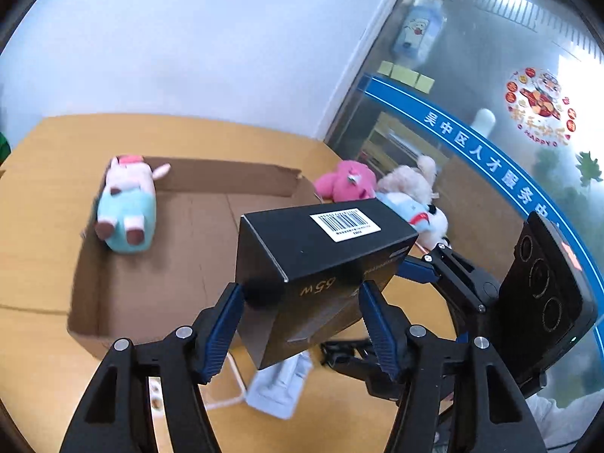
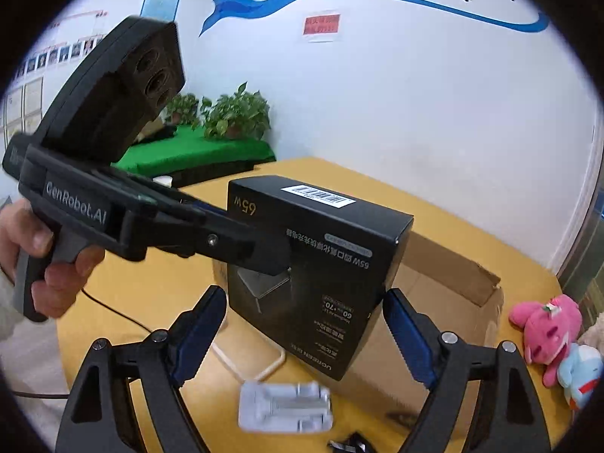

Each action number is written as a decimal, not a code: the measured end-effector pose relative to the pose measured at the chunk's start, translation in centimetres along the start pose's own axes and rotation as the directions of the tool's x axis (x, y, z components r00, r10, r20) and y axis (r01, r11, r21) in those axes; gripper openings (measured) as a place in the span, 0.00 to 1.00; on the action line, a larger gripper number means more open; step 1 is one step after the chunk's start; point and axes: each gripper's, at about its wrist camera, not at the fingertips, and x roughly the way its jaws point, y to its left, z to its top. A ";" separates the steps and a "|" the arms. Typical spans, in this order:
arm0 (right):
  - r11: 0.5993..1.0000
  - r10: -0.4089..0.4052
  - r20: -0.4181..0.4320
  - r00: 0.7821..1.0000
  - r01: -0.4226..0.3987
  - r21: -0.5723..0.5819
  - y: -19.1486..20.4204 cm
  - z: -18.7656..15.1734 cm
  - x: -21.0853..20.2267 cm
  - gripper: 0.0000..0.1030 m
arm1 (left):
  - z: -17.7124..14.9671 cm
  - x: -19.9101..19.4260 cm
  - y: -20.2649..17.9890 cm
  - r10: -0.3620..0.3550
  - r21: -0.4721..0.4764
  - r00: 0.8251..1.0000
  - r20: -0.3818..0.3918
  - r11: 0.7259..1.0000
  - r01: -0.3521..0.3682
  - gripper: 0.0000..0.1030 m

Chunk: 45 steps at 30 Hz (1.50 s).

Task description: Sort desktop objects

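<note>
A black charger box (image 1: 321,249) with a white barcode label hangs above the wooden table (image 1: 34,339). My left gripper (image 1: 302,302) is shut on its near end, a blue pad against each side. From the right, my right gripper (image 1: 434,264) reaches its far end. In the right wrist view the same box (image 2: 321,264) sits between my right gripper's (image 2: 305,302) pads, which press on its two edges. The left gripper (image 2: 271,256) crosses the box's face, held by a person's hand (image 2: 56,264). Behind lies an open cardboard tray (image 1: 181,234) holding a pig plush (image 1: 126,204).
Pink (image 1: 347,181), beige (image 1: 411,177) and blue-white (image 1: 422,215) plush toys lie by the glass wall beyond the tray. Under the box a white plastic pack (image 2: 287,404) and a white cable (image 1: 234,385) lie on the table. Potted plants (image 2: 234,113) stand behind.
</note>
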 end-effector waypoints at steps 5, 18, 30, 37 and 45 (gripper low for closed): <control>1.000 -0.009 0.044 0.999 0.008 0.025 -2.5 2.6 2.2 0.83 | 4.0 1.9 1.8 0.029 0.016 0.999 0.018 0.999 -0.029 0.58; 0.969 0.088 -0.075 0.993 -0.067 0.240 -14.1 5.7 15.0 0.83 | 14.7 15.4 10.9 0.065 -0.048 0.989 -0.131 0.996 -0.072 0.58; 0.832 0.277 -0.300 0.913 -0.072 0.550 -19.4 -1.5 27.3 0.83 | 15.6 29.1 18.3 0.156 -0.135 0.883 -0.442 0.962 -0.238 0.56; 0.786 0.291 -0.341 0.894 -0.020 0.618 -20.8 -3.8 28.9 0.83 | 15.6 30.9 17.1 0.243 -0.054 0.851 -0.466 0.952 -0.301 0.56; 0.843 0.186 -0.295 0.937 0.003 0.538 -19.9 -2.0 22.1 0.84 | 16.1 22.9 15.3 0.266 -0.040 0.915 -0.303 0.956 -0.291 0.58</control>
